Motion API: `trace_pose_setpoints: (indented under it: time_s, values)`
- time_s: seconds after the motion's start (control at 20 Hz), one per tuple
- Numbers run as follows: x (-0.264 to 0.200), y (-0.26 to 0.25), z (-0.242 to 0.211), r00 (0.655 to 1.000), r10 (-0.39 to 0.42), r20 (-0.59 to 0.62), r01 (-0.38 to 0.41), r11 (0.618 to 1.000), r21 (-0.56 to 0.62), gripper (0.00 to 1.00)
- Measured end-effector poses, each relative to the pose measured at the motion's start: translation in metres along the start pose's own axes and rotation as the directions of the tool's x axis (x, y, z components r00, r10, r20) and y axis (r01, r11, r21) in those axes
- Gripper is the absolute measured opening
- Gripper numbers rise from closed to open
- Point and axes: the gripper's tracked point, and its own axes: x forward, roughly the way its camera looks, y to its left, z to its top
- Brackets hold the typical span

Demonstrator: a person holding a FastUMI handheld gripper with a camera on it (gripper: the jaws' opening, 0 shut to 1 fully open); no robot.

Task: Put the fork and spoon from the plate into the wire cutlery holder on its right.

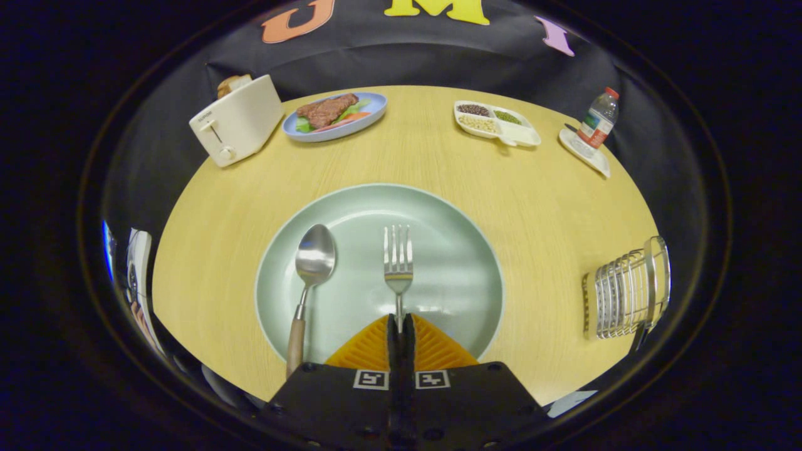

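A pale green plate (457, 250) lies on the round wooden table just ahead of my fingers. On it lies a metal fork (398, 257), tines pointing away, its handle running back between my fingers. My gripper (400, 321) is shut on the fork's handle, both fingers pressed together around it. To the fork's left lies a spoon (311, 269) with a wooden handle, bowl pointing away, its handle end over the plate's near rim. The wire cutlery holder (626, 291) stands to the right of the plate near the table's edge.
Beyond the plate, at the table's far side, stand a white toaster (238, 120) with bread, a blue plate of food (335, 116), a divided white dish (498, 122) and a water bottle (598, 122) on a small white tray. Bare wood separates plate and holder.
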Motion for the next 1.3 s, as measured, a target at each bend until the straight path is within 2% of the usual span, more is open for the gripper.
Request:
trace_pose_setpoints:
  time_s: [0.35, 0.6, 0.9, 1.3]
  values:
    - [-0.042, -0.011, 0.019, 0.995, 0.031, 0.099, -0.032, 0.999, 0.010, 0.01]
    - [-0.080, -0.037, 0.026, 0.984, 0.040, 0.171, -0.042, 0.999, 0.008, 0.01]
    - [-0.116, -0.099, 0.028, 0.970, 0.019, 0.241, -0.023, 1.000, 0.015, 0.01]
    - [-0.143, -0.200, 0.020, 0.960, -0.043, 0.278, 0.012, 0.993, 0.114, 0.01]
